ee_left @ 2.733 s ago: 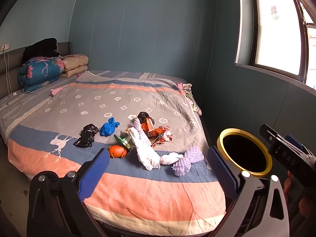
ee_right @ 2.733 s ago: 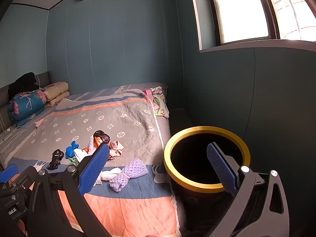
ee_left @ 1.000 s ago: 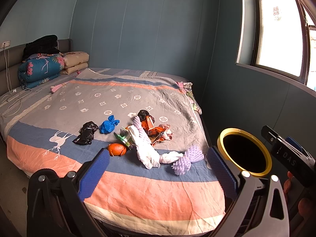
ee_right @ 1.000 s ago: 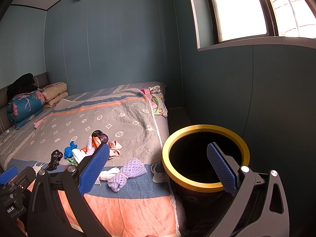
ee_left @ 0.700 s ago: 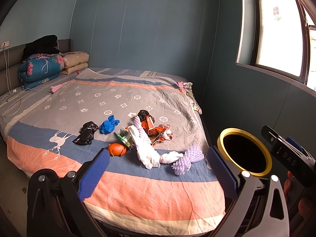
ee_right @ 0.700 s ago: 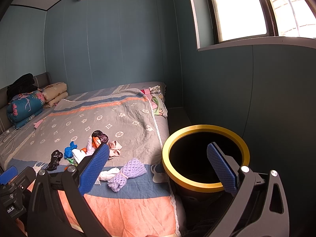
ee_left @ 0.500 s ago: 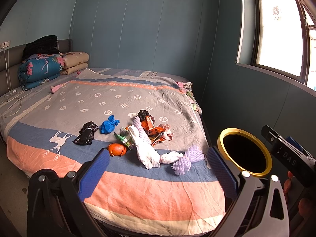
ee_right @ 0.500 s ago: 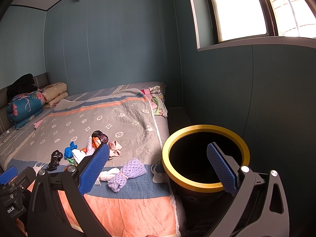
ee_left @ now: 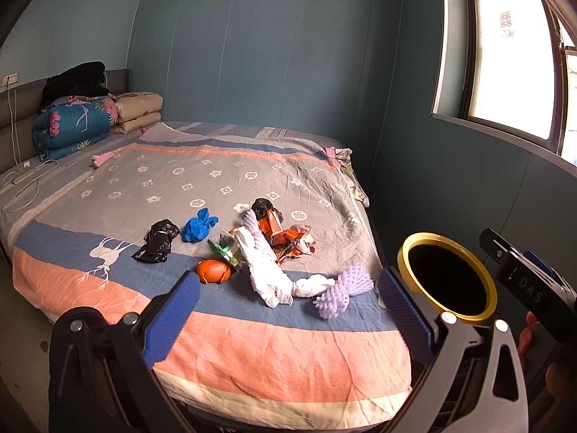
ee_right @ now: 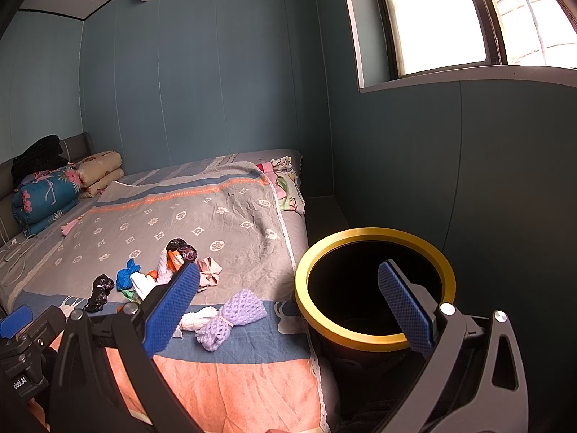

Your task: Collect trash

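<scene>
Trash lies in a heap on the bed: a purple foam net (ee_left: pixel 342 288) (ee_right: pixel 230 315), a white crumpled bag (ee_left: pixel 267 270), an orange peel (ee_left: pixel 213 271), a blue bag (ee_left: pixel 197 229), a black bag (ee_left: pixel 157 241) and orange wrappers (ee_left: pixel 276 229). A black bin with a yellow rim (ee_left: pixel 407 252) (ee_right: pixel 373 234) stands on the floor at the bed's right corner. My left gripper (ee_left: pixel 288 310) is open and empty, short of the bed's foot. My right gripper (ee_right: pixel 288 303) is open and empty, above the near side of the bin.
Folded quilts and pillows (ee_left: pixel 77 122) are stacked at the headboard. White cables (ee_left: pixel 25 180) lie on the bed's left edge. A blue wall and window (ee_right: pixel 440 18) close the right side. A narrow floor strip (ee_right: pixel 324 213) runs between bed and wall.
Both views have shifted slightly since 2.7 s ago. In the last second nothing has visibly moved.
</scene>
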Demonstrator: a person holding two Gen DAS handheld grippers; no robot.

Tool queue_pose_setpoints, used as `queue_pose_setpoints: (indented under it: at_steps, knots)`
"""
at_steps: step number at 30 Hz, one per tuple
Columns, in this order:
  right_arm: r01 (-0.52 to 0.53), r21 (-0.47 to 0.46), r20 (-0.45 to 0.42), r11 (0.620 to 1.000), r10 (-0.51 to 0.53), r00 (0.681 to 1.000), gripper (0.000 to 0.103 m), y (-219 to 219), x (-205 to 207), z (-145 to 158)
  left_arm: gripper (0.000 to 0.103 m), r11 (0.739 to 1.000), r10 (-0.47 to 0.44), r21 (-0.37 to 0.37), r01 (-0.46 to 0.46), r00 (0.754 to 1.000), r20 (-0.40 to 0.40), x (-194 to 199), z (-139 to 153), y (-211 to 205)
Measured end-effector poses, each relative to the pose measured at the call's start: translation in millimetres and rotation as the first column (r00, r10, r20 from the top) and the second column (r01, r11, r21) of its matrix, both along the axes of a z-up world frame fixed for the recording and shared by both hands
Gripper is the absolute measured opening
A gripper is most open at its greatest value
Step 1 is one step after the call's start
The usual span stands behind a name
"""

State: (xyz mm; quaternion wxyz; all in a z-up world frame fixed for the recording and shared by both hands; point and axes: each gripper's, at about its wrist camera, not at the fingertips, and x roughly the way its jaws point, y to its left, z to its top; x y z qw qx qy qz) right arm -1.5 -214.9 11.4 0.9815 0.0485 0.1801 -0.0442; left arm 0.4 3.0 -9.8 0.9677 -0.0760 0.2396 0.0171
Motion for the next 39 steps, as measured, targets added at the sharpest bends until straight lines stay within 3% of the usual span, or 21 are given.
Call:
queue_pose_setpoints:
  at_steps: [23, 25, 30, 34, 39]
  knots:
    - [-0.032, 0.05, -0.043, 0.998, 0.034, 0.998, 0.095, -7, 20, -7, 0.096, 0.999, 0.032, -0.006, -0.032, 0.999, -0.033, 10, -6, 15]
    - [-0.084, 0.081, -0.092, 0.993, 0.091, 0.992, 0.095, -8, 37, -14, 0.096, 0.999, 0.046, -0.011, -0.046, 0.998, -0.046, 19, -6, 24]
    - [-0.168, 0.047, -0.241, 0.985, 0.174, 0.955, 0.095, -1, 86, -40, 0.096, 0.998, 0.067, -0.009, -0.068, 0.992, -0.111, 50, -13, 53]
    - [-0.233, 0.037, -0.294, 0.972, 0.233, 0.927, 0.095, 11, 110, -58, 0.096, 0.997, 0.076, 0.002, -0.076, 0.98, -0.182, 79, -23, 76]
    - [-0.263, 0.114, -0.382, 0.958, 0.286, 0.879, 0.095, 27, 144, -72, 0.096, 0.997, 0.051, -0.036, -0.063, 0.961, -0.273, 122, -41, 108]
